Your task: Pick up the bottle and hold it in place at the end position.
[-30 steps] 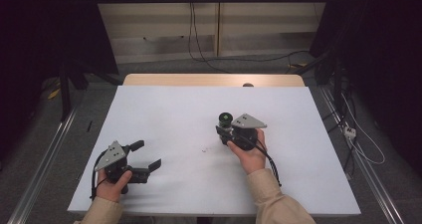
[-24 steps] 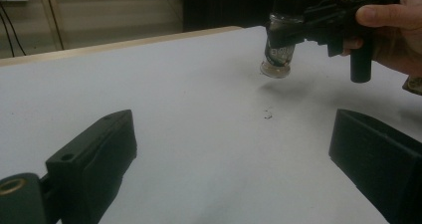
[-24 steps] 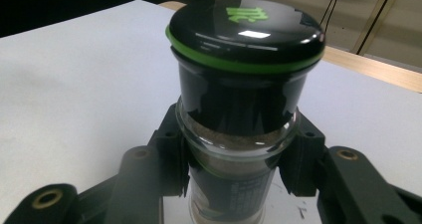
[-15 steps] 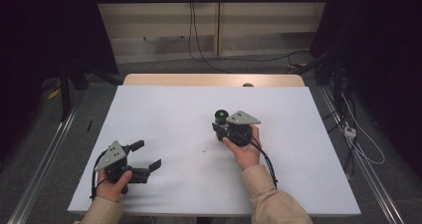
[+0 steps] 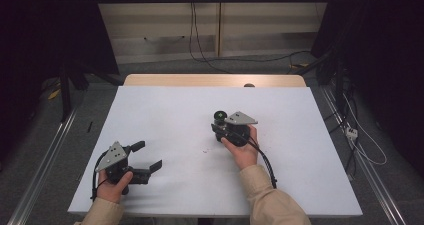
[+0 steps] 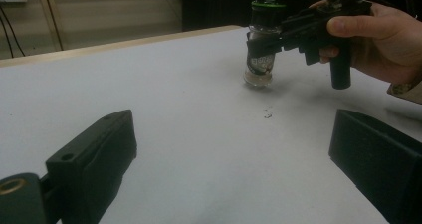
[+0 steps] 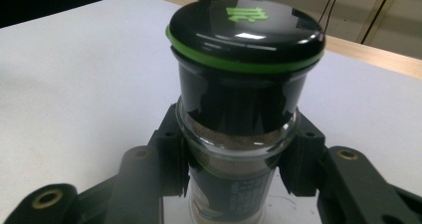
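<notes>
Since the earlier frames the right gripper (image 5: 219, 126) has drifted a little leftward and toward the far side of the white table (image 5: 165, 115), taking the jar (image 5: 220, 117) with it, while the left gripper (image 5: 148, 156) has kept its place near the front left corner.

In the high view, the right hand (image 5: 243, 147) holds its gripper close to the middle of the table, jaws clamped on the small jar, whose black lid shows just past the grey plate. The left hand (image 5: 114, 186) holds its gripper low over the table, jaws spread apart with nothing between them.

In the left gripper view, the two black jaws stand wide at the bottom corners over bare table. Farther off, the jar (image 6: 261, 45) stands upright on the table with the right gripper (image 6: 263, 42) pinching it at mid height; a few dark specks (image 6: 267, 115) lie on the table just in front of it.

In the right gripper view, the jaws press on both sides of the glass jar (image 7: 239, 134) below its black lid (image 7: 244, 30) with the green ring. Brownish powder shows inside the glass.
</notes>
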A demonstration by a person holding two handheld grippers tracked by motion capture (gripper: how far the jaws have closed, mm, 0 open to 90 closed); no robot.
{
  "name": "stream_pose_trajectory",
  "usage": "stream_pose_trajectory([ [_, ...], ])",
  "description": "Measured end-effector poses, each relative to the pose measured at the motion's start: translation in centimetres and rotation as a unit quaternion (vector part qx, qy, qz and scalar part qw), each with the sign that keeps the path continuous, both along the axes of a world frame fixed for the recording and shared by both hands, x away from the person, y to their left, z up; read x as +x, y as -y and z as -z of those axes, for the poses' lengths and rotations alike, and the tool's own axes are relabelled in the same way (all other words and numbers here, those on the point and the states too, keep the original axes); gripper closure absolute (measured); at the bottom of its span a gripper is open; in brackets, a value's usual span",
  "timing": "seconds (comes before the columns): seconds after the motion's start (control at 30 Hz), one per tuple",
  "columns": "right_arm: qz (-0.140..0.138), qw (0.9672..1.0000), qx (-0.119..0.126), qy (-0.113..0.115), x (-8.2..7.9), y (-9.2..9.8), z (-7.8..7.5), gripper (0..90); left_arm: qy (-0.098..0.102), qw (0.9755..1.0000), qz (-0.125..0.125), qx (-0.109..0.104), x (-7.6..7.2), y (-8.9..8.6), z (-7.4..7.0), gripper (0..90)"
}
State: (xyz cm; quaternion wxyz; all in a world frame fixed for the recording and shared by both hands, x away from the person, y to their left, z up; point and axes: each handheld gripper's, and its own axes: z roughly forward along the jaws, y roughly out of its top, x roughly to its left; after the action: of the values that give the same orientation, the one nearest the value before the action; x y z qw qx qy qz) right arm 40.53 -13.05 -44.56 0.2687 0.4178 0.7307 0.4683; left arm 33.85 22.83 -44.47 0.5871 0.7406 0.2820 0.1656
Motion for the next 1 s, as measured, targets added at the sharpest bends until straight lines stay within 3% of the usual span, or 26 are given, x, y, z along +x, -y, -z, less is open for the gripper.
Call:
stream_pose_trajectory([
  [1.0,-0.014,0.9998,-0.012,0.012,1.0,-1.8,0.3,53.6,-0.002,1.0000,0.000,-0.001,0.0,-0.1,0.0,4.4],
])
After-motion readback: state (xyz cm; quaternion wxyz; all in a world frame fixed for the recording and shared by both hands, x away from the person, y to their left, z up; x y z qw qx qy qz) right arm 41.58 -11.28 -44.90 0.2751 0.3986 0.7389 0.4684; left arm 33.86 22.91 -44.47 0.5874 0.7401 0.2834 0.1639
